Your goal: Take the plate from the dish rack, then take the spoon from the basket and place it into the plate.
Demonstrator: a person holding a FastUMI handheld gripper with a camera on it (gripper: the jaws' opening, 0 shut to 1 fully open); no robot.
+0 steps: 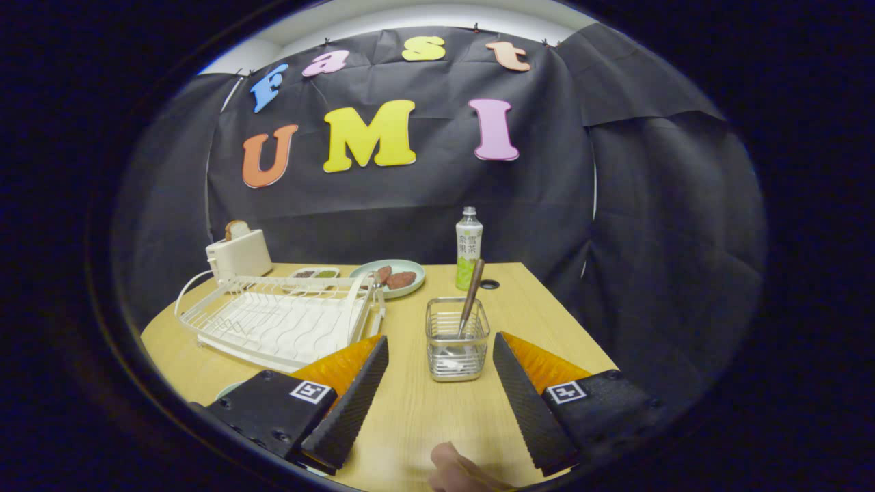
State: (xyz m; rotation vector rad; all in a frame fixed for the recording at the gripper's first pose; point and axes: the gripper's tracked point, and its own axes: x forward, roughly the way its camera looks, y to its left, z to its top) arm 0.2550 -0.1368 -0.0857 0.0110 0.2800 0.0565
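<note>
My gripper (439,340) is open, low over the wooden table (424,417), with nothing between its fingers. Just ahead of the fingers and between their tips stands a small wire basket (456,355). A spoon (472,290) stands in it with its brown handle leaning up to the right. The white dish rack (273,318) lies to the left, beyond the left finger, and I see no plate in its slots. A pale rim that may be the plate (229,390) peeks out beside the left finger; most of it is hidden.
At the back stand a white toaster (239,254) with bread, a small two-part sauce dish (314,273), a green plate of brown food (389,277) and a bottle (469,246). A thumb (451,468) shows behind the fingers. The table's right edge is close.
</note>
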